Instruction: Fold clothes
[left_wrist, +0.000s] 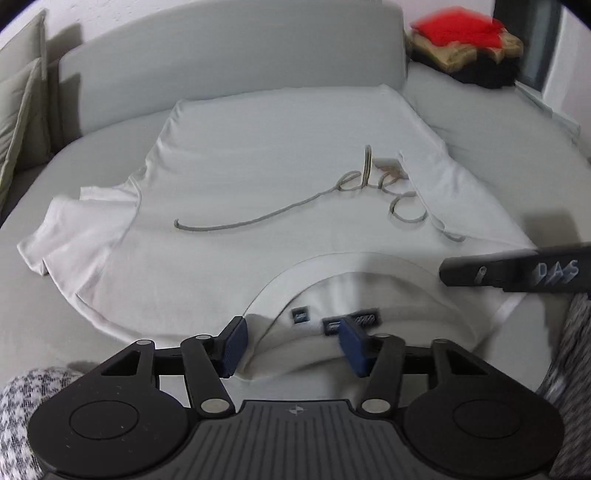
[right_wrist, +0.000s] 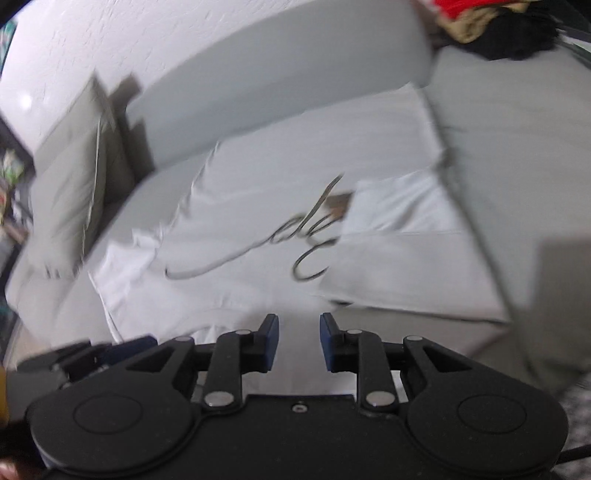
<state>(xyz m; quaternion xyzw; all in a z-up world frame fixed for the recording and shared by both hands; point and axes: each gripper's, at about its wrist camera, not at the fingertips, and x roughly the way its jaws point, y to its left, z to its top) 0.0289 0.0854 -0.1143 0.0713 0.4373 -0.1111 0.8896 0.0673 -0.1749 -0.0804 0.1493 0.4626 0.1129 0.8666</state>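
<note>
A white T-shirt (left_wrist: 221, 166) with grey script lettering (left_wrist: 258, 218) lies flat on a grey sofa seat (left_wrist: 498, 140), its collar (left_wrist: 280, 280) towards me. The sleeve (right_wrist: 399, 206) on the right is folded in over the end of the lettering; the other sleeve (left_wrist: 62, 229) lies spread out. My left gripper (left_wrist: 291, 345) stands open low over the collar, a blue pad on either side of the neck label (left_wrist: 365, 319), and the cloth lies slack between them. My right gripper (right_wrist: 300, 343) is open with nothing between its fingers; its black side (left_wrist: 517, 271) shows beside the shirt's shoulder.
A pile of red, tan and black clothes (left_wrist: 465, 40) sits at the back right of the sofa. Grey cushions (left_wrist: 22, 110) lean at the left end, and the backrest (left_wrist: 229, 48) runs behind the shirt. Black-and-white patterned fabric (left_wrist: 22, 406) shows at the near corners.
</note>
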